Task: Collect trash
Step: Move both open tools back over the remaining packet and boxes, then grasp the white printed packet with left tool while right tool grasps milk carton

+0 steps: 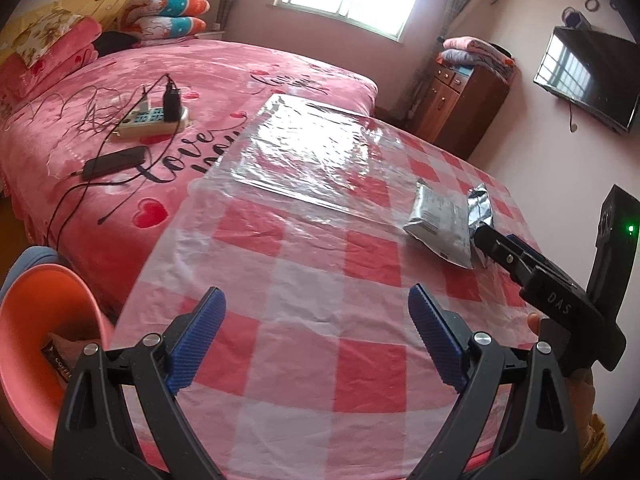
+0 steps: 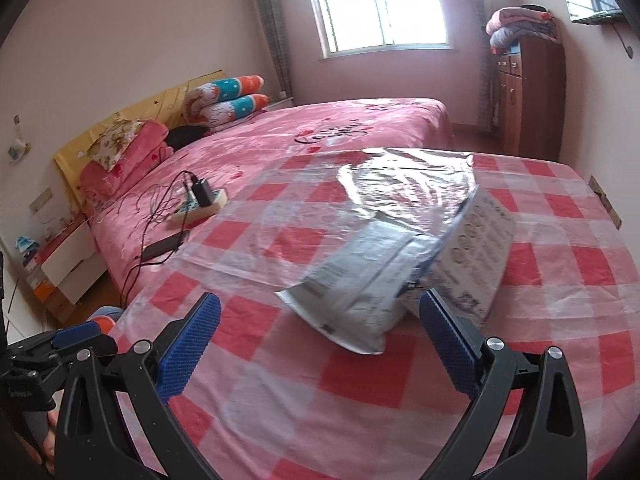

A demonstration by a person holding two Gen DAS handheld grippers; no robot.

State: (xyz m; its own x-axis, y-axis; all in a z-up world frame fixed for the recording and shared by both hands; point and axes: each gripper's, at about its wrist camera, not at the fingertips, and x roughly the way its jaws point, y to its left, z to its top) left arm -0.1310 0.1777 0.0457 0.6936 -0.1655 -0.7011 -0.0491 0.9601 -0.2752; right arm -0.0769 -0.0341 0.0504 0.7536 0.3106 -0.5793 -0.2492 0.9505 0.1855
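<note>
A crumpled silver foil packet (image 1: 440,226) lies on the red-and-white checked table (image 1: 304,320). In the right wrist view the silver packet (image 2: 356,296) lies just ahead of my right gripper (image 2: 320,332), which is open with the packet's near edge between its blue pads; the packet looks partly tilted off the table. From the left wrist view the right gripper (image 1: 490,242) has its tip at the packet's right end. My left gripper (image 1: 316,328) is open and empty over the table. An orange bin (image 1: 40,344) stands at the table's left edge with a brown wrapper (image 1: 60,360) inside.
A large clear plastic sheet (image 1: 304,152) with a silver board under it lies at the table's far side. A pink bed (image 1: 120,120) behind holds a power strip (image 1: 156,120), cables and a black phone (image 1: 114,162). A wooden cabinet (image 1: 460,108) stands at the right.
</note>
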